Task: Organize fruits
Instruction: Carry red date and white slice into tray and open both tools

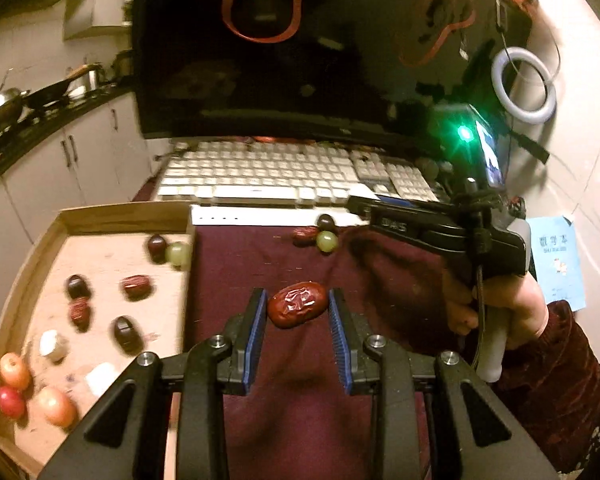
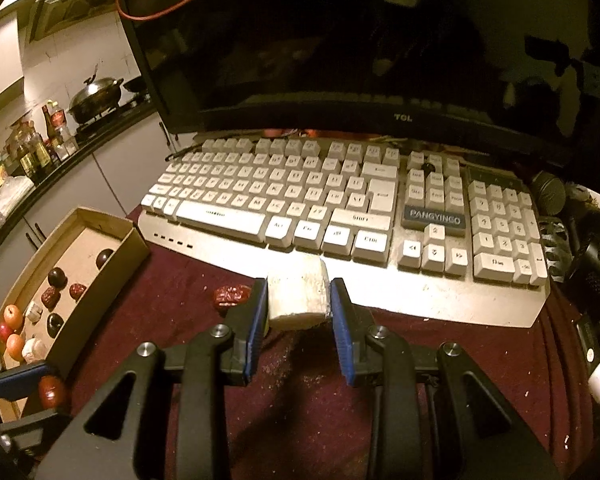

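Maroon cloth (image 1: 300, 360): left gripper (image 1: 298, 308) clamps wrinkled red date (image 1: 297, 304); right gripper (image 2: 299, 300) clamps white chunk (image 2: 298, 298).

A wrinkled red date (image 1: 297, 305) is sitting between blue pads, above the maroon cloth (image 1: 260, 264). A pale chunk (image 2: 299, 296) is being clamped likewise. At nine o'clock, the box (image 1: 32, 248) is holding dates, grapes and small apples.
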`<action>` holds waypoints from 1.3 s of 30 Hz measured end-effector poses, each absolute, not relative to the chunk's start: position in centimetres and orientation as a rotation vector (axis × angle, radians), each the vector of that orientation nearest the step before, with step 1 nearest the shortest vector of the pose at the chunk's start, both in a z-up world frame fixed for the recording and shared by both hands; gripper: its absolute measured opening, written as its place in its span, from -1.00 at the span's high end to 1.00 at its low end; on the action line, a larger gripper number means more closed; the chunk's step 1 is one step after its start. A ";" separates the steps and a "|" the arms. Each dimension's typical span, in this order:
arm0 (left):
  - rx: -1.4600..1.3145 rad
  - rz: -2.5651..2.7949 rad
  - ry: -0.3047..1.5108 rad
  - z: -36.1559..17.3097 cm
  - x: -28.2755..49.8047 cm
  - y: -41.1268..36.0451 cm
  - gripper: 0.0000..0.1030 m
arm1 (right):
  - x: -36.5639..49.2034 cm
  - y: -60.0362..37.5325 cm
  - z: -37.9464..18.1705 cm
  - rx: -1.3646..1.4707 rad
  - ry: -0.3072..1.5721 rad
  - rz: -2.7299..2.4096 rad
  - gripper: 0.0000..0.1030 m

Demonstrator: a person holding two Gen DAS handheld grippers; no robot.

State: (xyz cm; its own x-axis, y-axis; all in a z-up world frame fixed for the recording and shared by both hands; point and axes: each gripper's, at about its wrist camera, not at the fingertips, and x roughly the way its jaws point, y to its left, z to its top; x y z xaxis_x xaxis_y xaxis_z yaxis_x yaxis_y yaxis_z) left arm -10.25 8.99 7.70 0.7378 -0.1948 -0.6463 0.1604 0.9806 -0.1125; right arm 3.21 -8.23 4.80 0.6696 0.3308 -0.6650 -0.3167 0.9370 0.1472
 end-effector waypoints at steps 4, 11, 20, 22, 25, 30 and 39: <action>-0.051 -0.111 0.676 8.5 -12.1 12.4 0.41 | 2.8 -7.9 5.4 0.028 0.730 0.363 0.37; -0.077 0.044 0.681 8.1 -13.9 18.2 0.41 | -0.6 -3.2 7.5 -0.001 0.694 0.516 0.36; -0.080 0.099 0.715 6.6 -14.8 20.9 0.41 | -3.0 5.8 8.6 -0.037 0.735 0.736 0.36; -0.071 0.096 0.730 6.1 -14.8 21.0 0.41 | -3.2 7.8 8.4 -0.052 0.744 0.763 0.36; -0.067 0.089 0.749 5.6 -14.7 21.0 0.41 | -3.4 9.9 8.0 -0.053 0.778 0.807 0.36; -0.062 0.071 0.777 4.7 -14.6 21.0 0.41 | -3.9 13.0 6.6 -0.081 0.831 0.858 0.36; -0.042 0.040 0.791 4.3 -14.8 20.6 0.41 | -3.4 15.4 4.6 -0.142 0.853 0.876 0.36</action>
